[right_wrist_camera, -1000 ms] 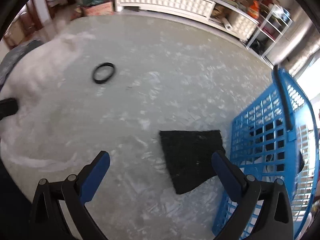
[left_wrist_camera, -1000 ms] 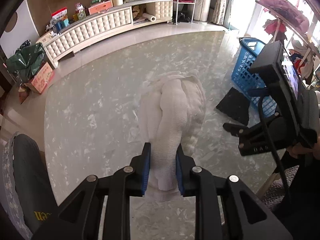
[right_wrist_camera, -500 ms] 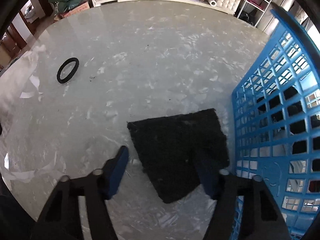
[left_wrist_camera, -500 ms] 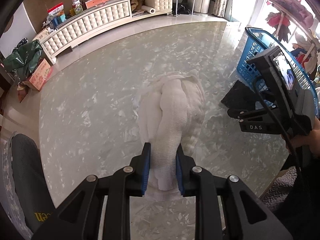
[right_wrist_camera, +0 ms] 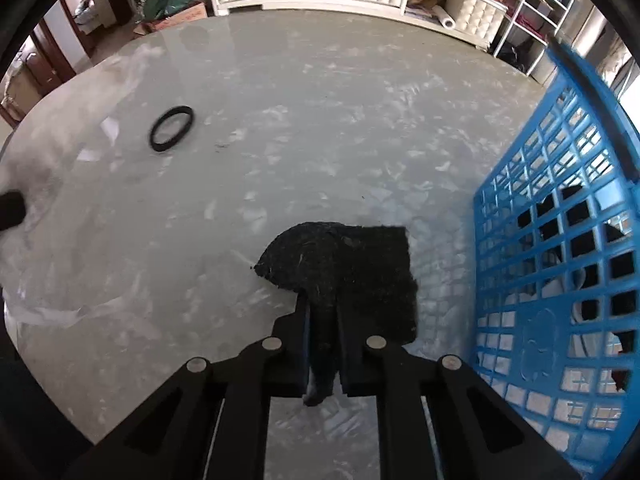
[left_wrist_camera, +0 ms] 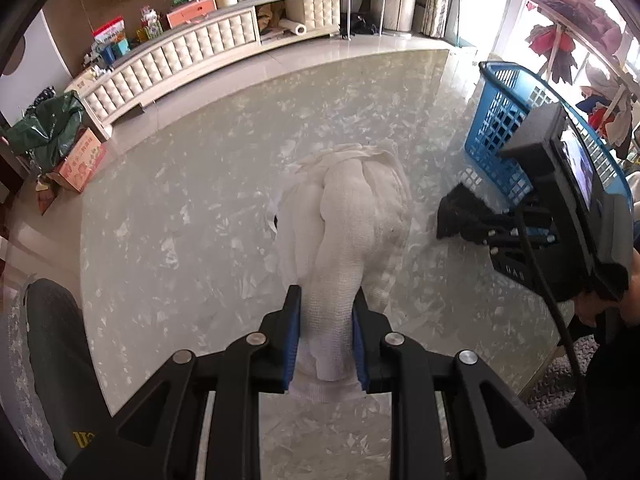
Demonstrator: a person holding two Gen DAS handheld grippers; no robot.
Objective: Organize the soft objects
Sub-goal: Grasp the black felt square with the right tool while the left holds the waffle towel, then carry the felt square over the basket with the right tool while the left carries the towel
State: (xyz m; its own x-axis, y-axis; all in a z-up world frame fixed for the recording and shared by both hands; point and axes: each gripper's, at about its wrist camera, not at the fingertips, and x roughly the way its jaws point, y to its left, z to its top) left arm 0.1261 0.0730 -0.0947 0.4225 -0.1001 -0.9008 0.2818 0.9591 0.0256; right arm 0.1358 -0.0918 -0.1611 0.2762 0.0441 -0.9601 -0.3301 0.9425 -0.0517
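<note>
My left gripper (left_wrist_camera: 325,312) is shut on a bunched white cloth (left_wrist_camera: 348,216) that trails forward onto the marble table (left_wrist_camera: 180,220). My right gripper (right_wrist_camera: 323,312) is shut on the near edge of a black cloth (right_wrist_camera: 352,256), which is lifted and folded up off the table beside the blue basket (right_wrist_camera: 560,248). In the left wrist view the right gripper (left_wrist_camera: 476,226) holds the black cloth (left_wrist_camera: 456,212) just in front of the blue basket (left_wrist_camera: 500,136). The basket holds some white and dark items behind its lattice.
A black elastic ring (right_wrist_camera: 171,128) lies on the table at the left in the right wrist view. A dark chair back (left_wrist_camera: 56,344) stands at the table's left edge. A white tufted cabinet (left_wrist_camera: 192,56) runs along the far wall.
My right gripper has closed on the black cloth and raised its near edge off the table. My left gripper still holds the white cloth, hardly moved.
</note>
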